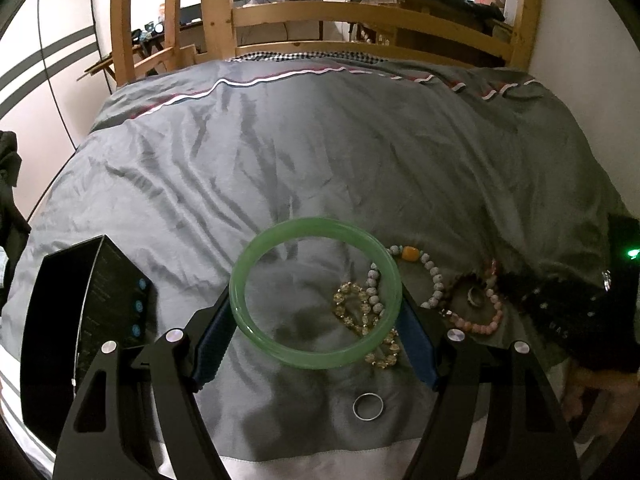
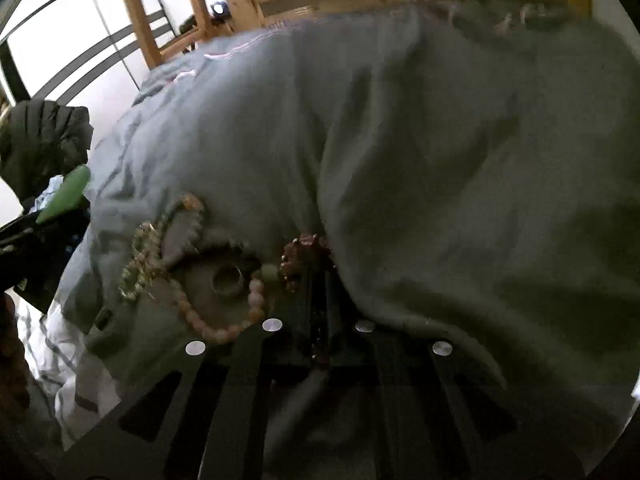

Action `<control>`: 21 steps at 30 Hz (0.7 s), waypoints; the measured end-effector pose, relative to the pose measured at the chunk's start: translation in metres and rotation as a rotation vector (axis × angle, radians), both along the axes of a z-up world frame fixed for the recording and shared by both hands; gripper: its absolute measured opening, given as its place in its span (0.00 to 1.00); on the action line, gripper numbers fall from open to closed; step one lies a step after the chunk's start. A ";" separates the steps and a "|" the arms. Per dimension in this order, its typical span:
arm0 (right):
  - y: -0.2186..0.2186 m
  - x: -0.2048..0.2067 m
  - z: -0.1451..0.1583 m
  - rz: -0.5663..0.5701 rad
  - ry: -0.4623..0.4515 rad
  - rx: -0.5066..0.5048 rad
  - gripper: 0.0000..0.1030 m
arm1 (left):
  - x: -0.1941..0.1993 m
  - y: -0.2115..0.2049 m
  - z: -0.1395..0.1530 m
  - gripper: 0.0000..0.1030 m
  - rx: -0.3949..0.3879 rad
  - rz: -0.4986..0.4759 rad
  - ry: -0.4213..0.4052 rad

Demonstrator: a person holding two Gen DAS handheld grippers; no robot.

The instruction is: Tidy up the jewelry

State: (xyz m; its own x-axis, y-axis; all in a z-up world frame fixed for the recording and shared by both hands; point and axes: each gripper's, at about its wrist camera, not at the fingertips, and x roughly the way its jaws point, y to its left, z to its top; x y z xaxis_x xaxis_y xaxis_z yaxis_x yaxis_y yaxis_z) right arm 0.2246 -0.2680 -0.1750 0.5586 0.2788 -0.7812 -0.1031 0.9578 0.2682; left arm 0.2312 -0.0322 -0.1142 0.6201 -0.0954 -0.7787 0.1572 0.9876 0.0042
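My left gripper (image 1: 316, 320) is shut on a green jade bangle (image 1: 256, 252), held just above the grey bedspread (image 1: 280, 152). Under and right of it lie a yellow bead bracelet (image 1: 352, 308), a grey bead bracelet with an amber bead (image 1: 434, 280), a pink bead bracelet (image 1: 494, 312) around a dark ring (image 1: 476, 295), and a silver ring (image 1: 368, 405). In the right wrist view my right gripper (image 2: 318, 280) is closed on a dark red bead bracelet (image 2: 304, 256), low on the bedspread, beside the pink bracelet (image 2: 224, 330) and the dark ring (image 2: 228, 278).
A black open box (image 1: 60, 332) stands at the left on the bed. The wooden bed frame (image 1: 360, 16) rises at the far end. The right gripper's black body (image 1: 568, 320) sits at the right of the left wrist view. A dark jacket (image 2: 44, 136) lies left.
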 end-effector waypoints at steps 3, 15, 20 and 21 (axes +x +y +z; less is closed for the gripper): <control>0.000 -0.001 0.007 0.020 -0.014 0.039 0.35 | -0.001 0.000 0.001 0.71 -0.001 0.000 -0.003; 0.018 -0.009 0.004 0.098 -0.085 -0.004 0.22 | -0.001 0.001 0.001 0.71 -0.003 0.000 -0.004; 0.024 -0.014 0.031 0.096 -0.226 0.013 0.16 | -0.001 0.002 0.002 0.71 -0.005 0.003 -0.006; 0.023 -0.016 0.036 0.097 -0.245 0.016 0.16 | -0.001 0.002 0.002 0.71 -0.005 0.006 -0.006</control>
